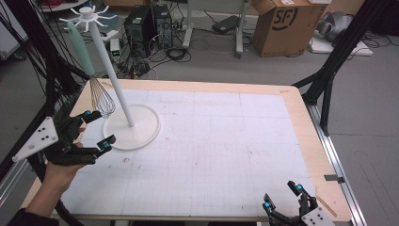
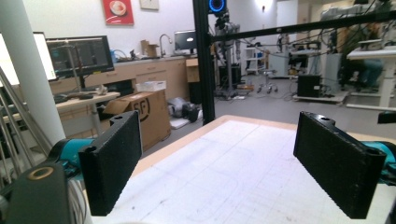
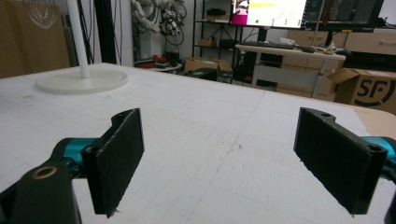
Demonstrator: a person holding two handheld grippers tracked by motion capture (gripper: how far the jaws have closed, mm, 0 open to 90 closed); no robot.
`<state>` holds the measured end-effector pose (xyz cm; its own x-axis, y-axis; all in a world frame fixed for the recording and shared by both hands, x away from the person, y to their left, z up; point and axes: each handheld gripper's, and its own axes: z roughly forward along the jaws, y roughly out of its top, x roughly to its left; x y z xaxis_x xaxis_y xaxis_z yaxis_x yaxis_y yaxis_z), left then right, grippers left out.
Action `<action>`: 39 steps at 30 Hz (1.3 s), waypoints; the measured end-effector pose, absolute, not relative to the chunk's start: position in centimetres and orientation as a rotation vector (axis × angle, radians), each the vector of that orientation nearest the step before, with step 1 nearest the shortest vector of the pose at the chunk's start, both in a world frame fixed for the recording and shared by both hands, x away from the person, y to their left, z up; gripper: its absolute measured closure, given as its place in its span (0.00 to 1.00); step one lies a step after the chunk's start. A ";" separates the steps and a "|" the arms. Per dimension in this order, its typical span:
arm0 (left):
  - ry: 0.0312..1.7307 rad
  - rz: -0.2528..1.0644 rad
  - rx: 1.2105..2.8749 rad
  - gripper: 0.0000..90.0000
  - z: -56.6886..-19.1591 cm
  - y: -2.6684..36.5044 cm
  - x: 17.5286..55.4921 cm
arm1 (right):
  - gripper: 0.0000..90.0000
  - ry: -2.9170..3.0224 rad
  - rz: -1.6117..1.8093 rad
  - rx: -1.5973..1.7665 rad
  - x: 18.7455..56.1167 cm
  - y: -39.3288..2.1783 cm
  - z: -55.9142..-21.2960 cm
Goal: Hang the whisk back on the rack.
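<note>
At upper right of the high view, a cardboard box [image 1: 282,23] is showing "SF" (flaps open), while the left gripper [image 1: 96,131] beside the hanging whisk [image 1: 101,96] and the right gripper [image 1: 283,197] are gaping empty.

Mint-handled wire whisk [image 1: 92,70] hangs tilted (likely hooked) from white stand [image 1: 123,96], table's far-left.
</note>
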<state>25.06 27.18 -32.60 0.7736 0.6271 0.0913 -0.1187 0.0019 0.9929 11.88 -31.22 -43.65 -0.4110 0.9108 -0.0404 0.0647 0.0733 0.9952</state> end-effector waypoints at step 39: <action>0.542 0.448 1.472 0.15 -42.0 22.9 20.2 | 0.17 1.596 1.438 0.987 12.0 -31.3 -43.6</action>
